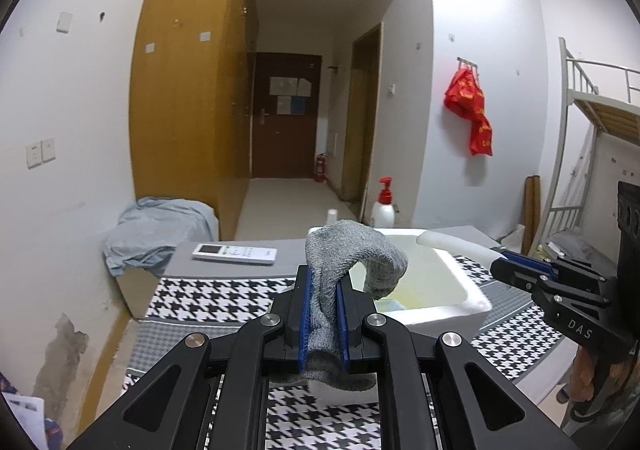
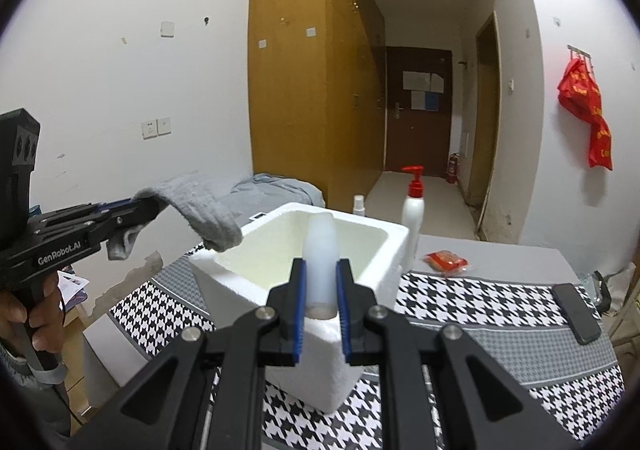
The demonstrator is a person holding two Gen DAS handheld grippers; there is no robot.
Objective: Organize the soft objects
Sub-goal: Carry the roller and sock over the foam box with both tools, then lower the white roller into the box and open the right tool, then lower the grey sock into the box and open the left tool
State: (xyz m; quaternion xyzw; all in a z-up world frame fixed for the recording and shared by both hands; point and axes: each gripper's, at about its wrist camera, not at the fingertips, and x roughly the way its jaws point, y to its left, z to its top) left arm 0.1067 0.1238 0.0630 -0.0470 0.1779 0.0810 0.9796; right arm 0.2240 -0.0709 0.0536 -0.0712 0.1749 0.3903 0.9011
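Nearest the left wrist camera, the left gripper (image 1: 322,300) has its jaws pressed tight on a grey sock (image 1: 352,254), which runs up between the blue pads, arches over and droops toward 1 o'clock, its loose end hanging over the near rim of the white foam box (image 1: 460,282). In the right wrist view the right gripper (image 2: 321,290) is clamped on a pale, soft-looking tube (image 2: 319,250), whose long axis runs straight ahead toward 12 o'clock, its far tip over the box opening. The box sits on the houndstooth-covered table (image 2: 480,302), directly ahead of both pairs of jaws. The sock's free end already overhangs the rim, so the left hand seems the nearer to a drop; I judge the coming move to turn on carrying each piece past the rim before letting go. The floor of the box is largely hidden by its walls and by the sock, though something pale blue lies at the bottom, too blurred to name. The tube's material is a guess, and the sock's lower end is cut off behind the linkage.
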